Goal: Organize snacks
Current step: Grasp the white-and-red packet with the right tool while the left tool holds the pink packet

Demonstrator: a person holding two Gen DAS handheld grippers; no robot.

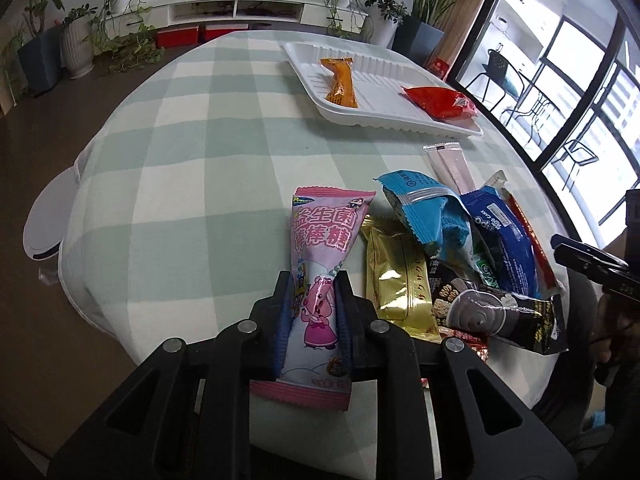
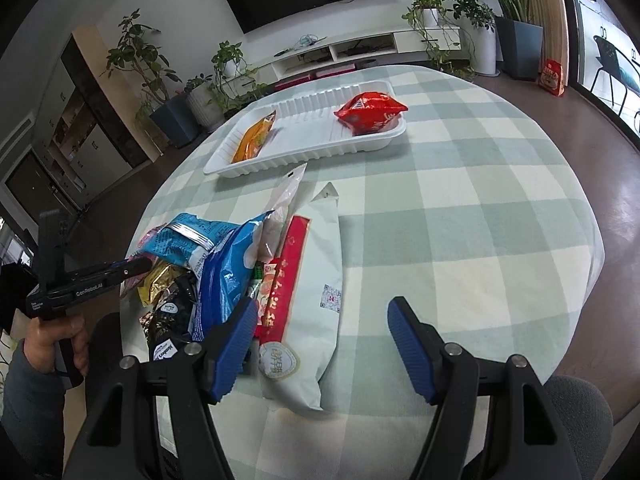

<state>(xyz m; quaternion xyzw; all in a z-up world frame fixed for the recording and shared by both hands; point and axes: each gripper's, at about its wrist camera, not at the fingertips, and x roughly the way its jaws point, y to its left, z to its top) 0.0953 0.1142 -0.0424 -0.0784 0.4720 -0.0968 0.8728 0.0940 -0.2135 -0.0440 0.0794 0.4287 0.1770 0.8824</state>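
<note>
My left gripper (image 1: 311, 280) is shut on a pink lollipop packet (image 1: 320, 256) near the table's front edge. Beside it lies a pile of snacks: a gold packet (image 1: 396, 276), a light blue packet (image 1: 424, 208), a dark blue packet (image 1: 504, 236) and a black packet (image 1: 500, 312). A white tray (image 1: 384, 120) at the far side holds an orange packet (image 1: 340, 84) and a red packet (image 1: 440, 102). My right gripper (image 2: 322, 306) is open above a white and red packet (image 2: 308, 280). The tray (image 2: 280, 160) also shows in the right wrist view.
The round table has a green and white checked cloth (image 1: 192, 168). A thin white stick packet (image 1: 450, 164) lies between pile and tray. Potted plants (image 1: 76, 44) and a TV cabinet (image 1: 240, 10) stand behind. Glass doors (image 1: 580, 100) are at the right.
</note>
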